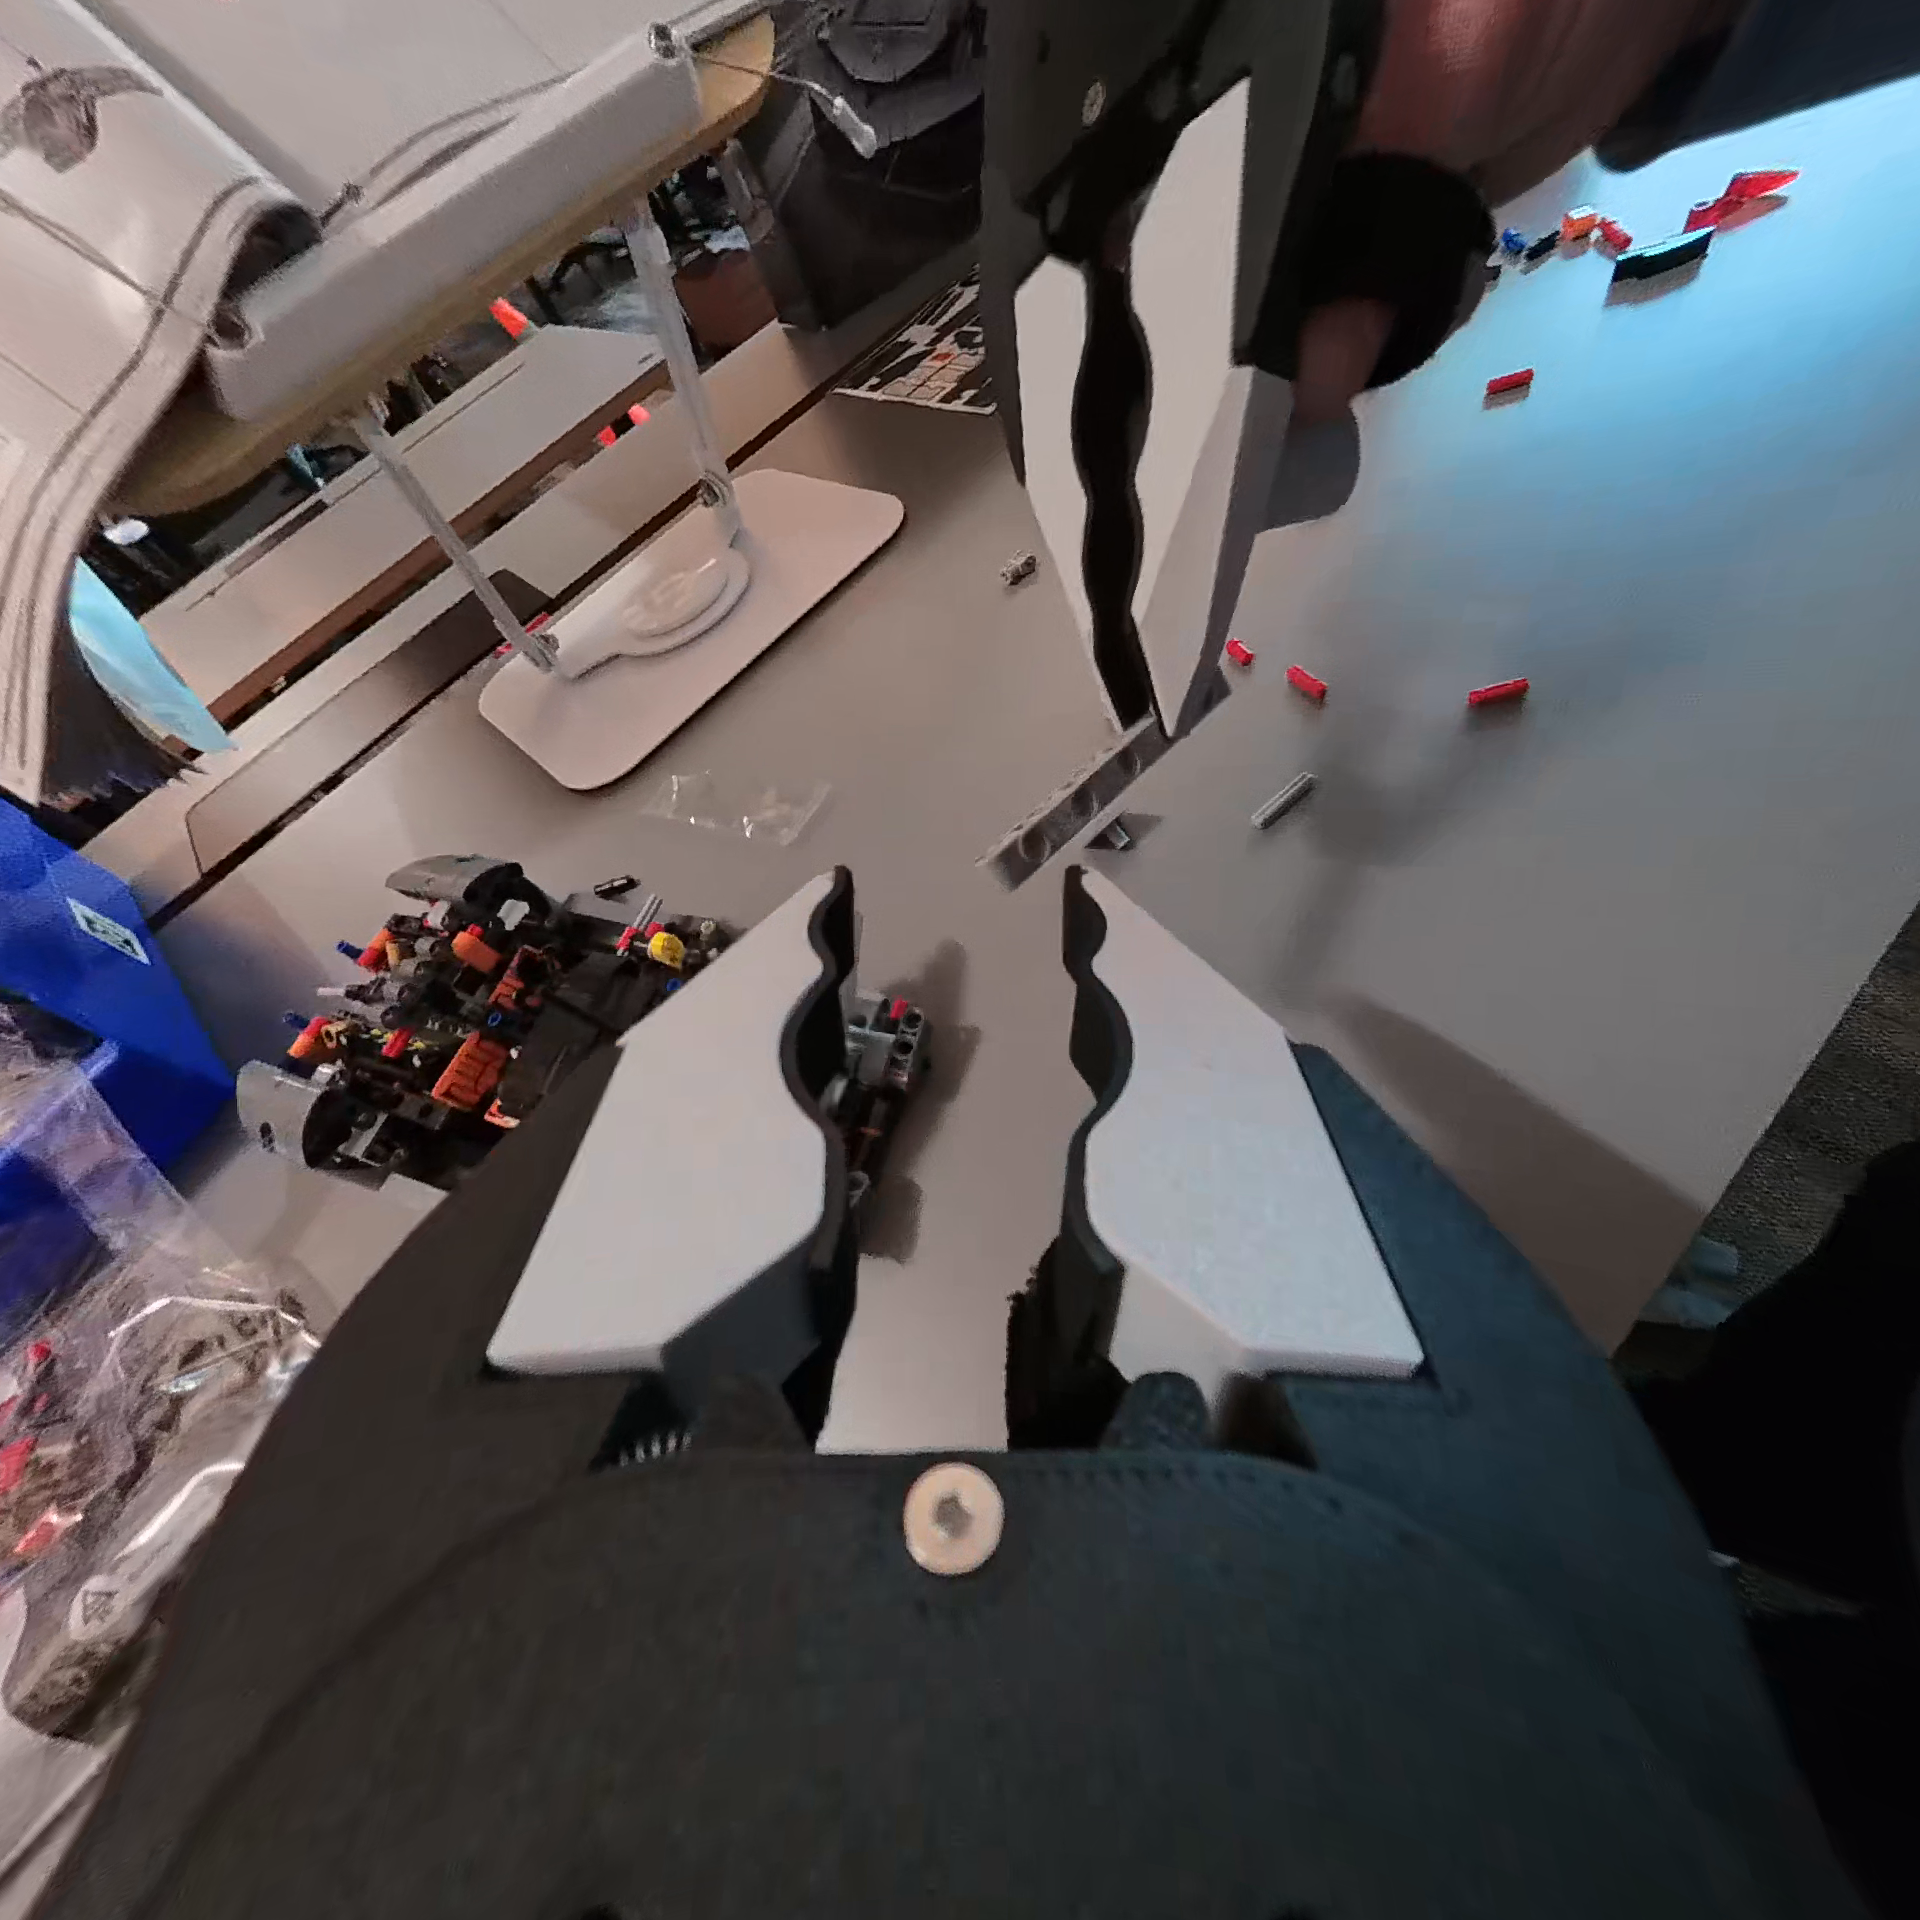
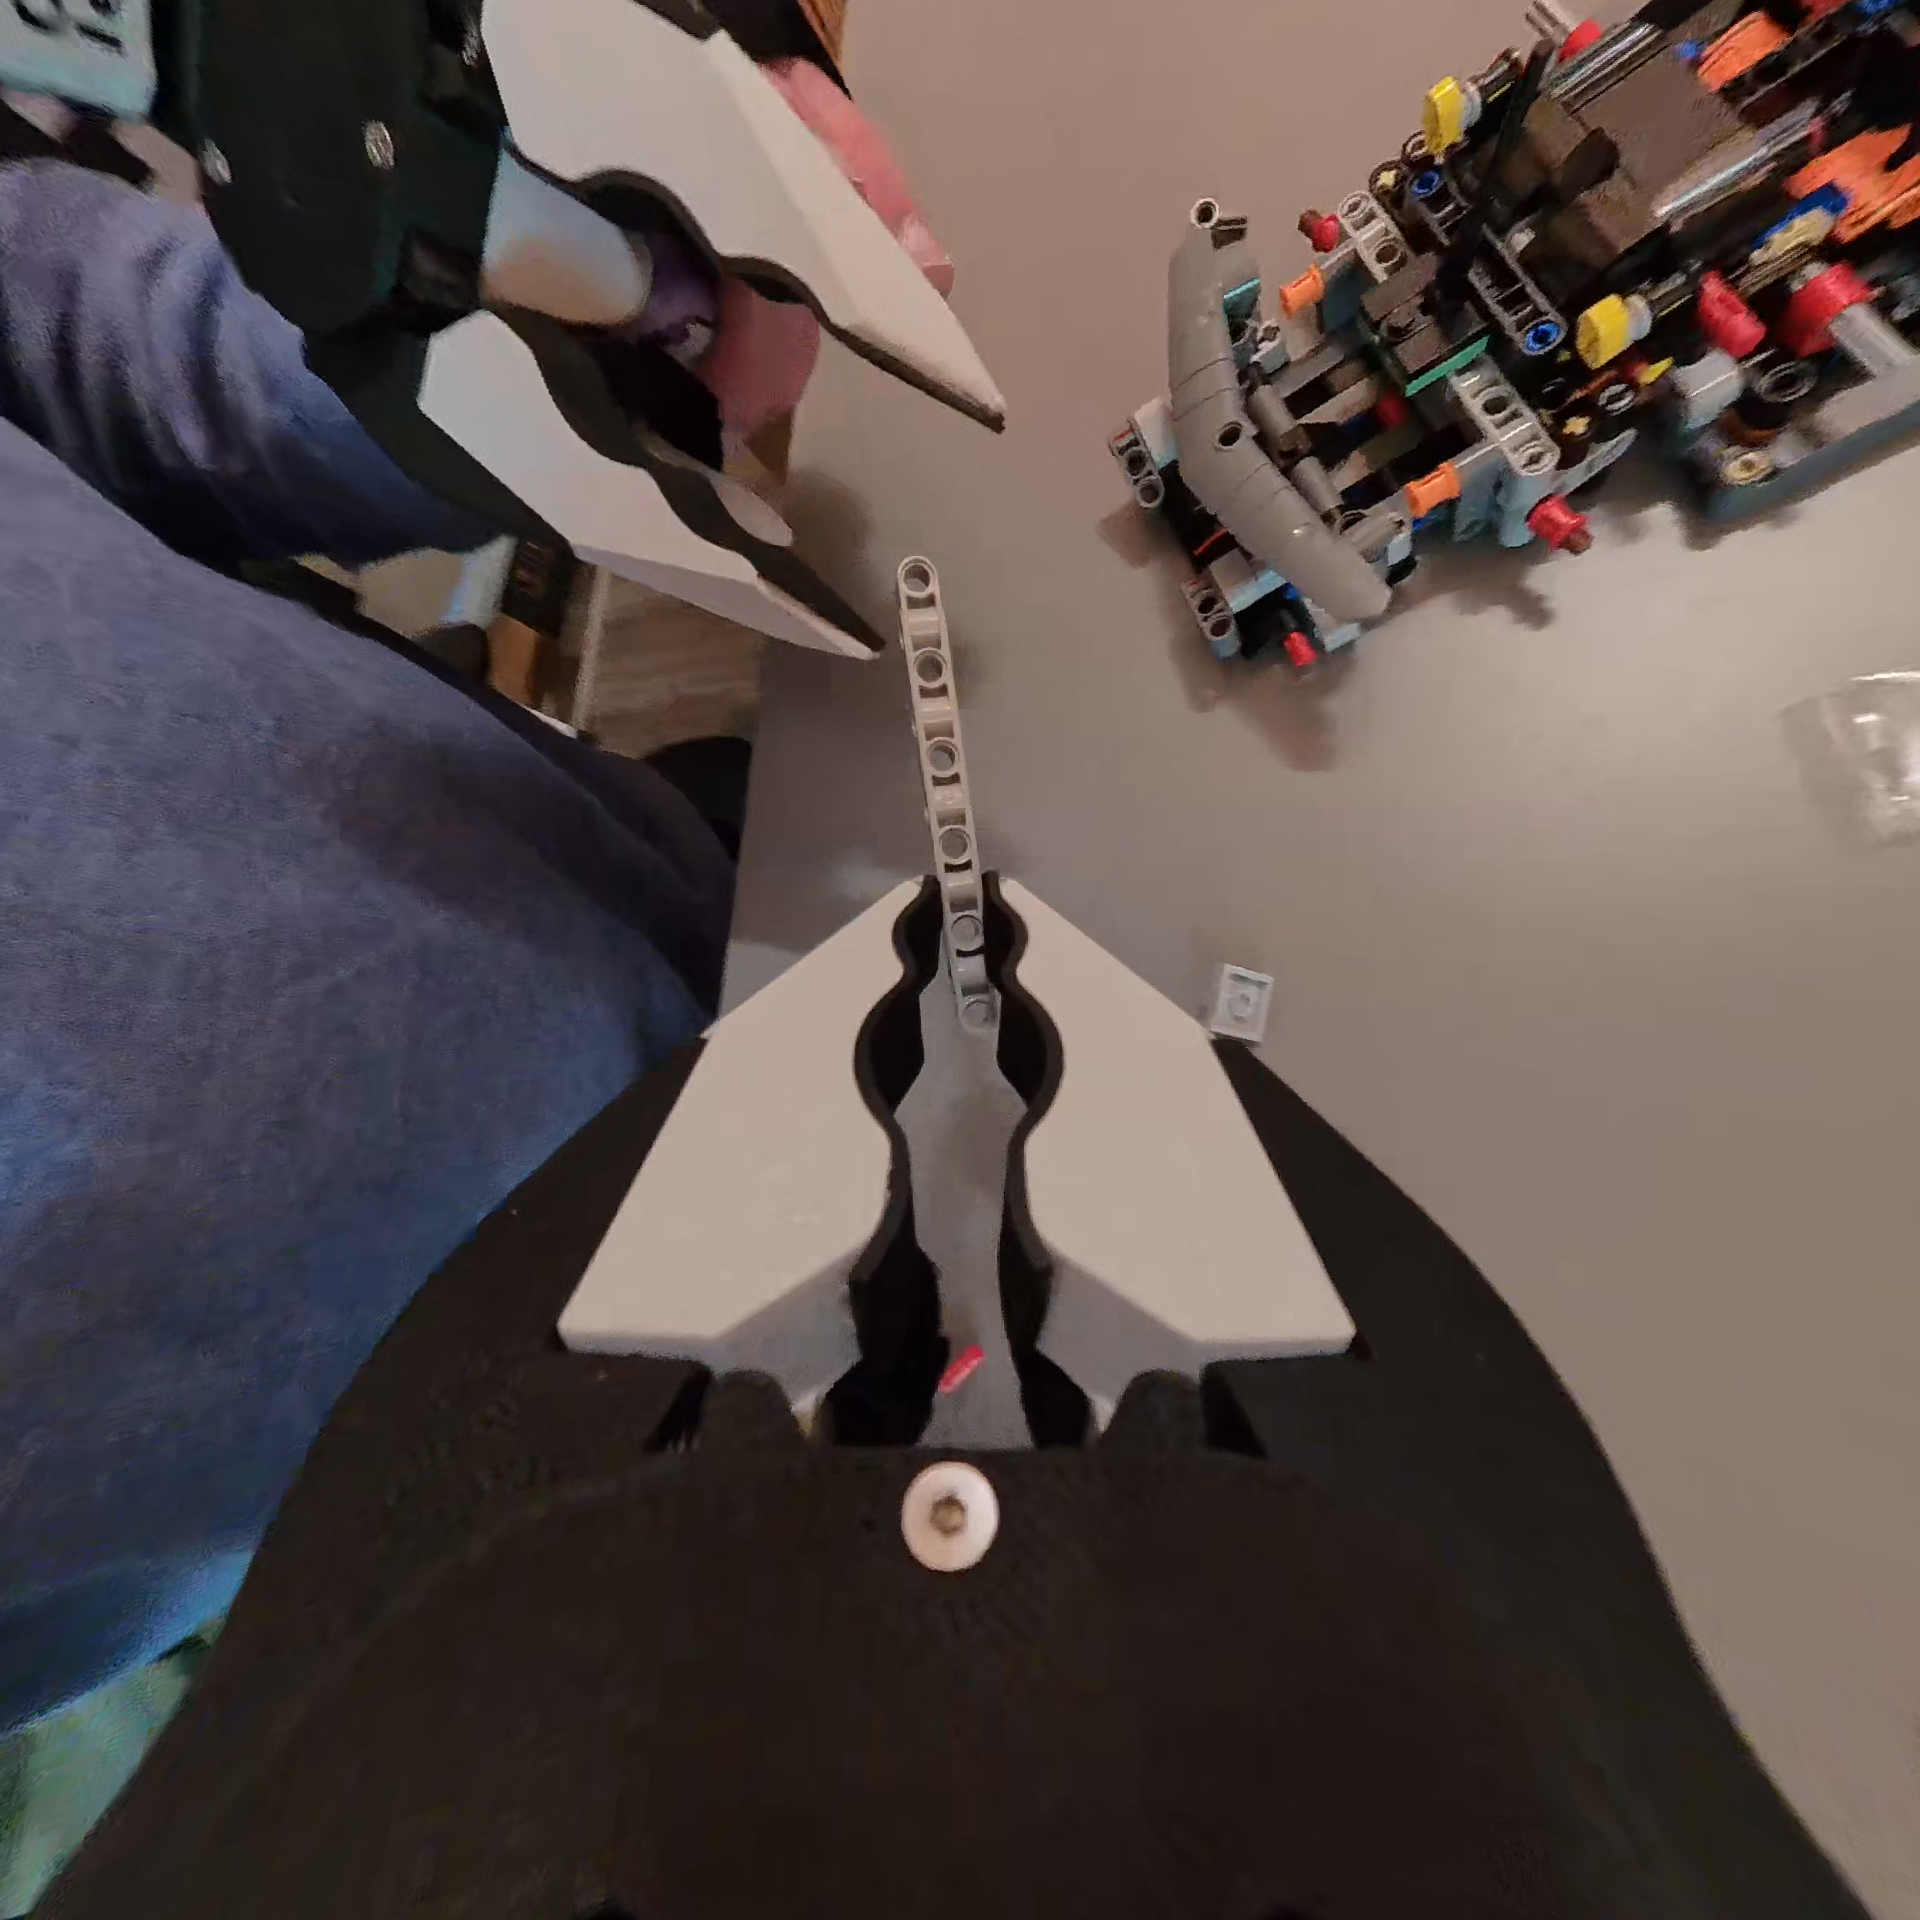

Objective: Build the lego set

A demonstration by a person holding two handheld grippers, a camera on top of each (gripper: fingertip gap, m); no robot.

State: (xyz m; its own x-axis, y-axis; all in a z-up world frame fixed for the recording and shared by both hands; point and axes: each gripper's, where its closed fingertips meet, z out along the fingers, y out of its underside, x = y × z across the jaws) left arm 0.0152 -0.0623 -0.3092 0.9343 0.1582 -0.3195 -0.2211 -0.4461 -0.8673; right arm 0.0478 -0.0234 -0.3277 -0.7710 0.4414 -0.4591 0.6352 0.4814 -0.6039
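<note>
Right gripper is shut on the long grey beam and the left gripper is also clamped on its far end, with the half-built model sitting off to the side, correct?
Not quite. The left gripper is open, its fingers spread near the long grey beam's far end, not clamped, as the right wrist view shows. The right gripper is shut on the beam, and the half-built model sits aside.

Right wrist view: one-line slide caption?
Right gripper shut on a light grey holed lego beam, open left gripper ahead, multicoloured part-built lego model on grey table.
</note>
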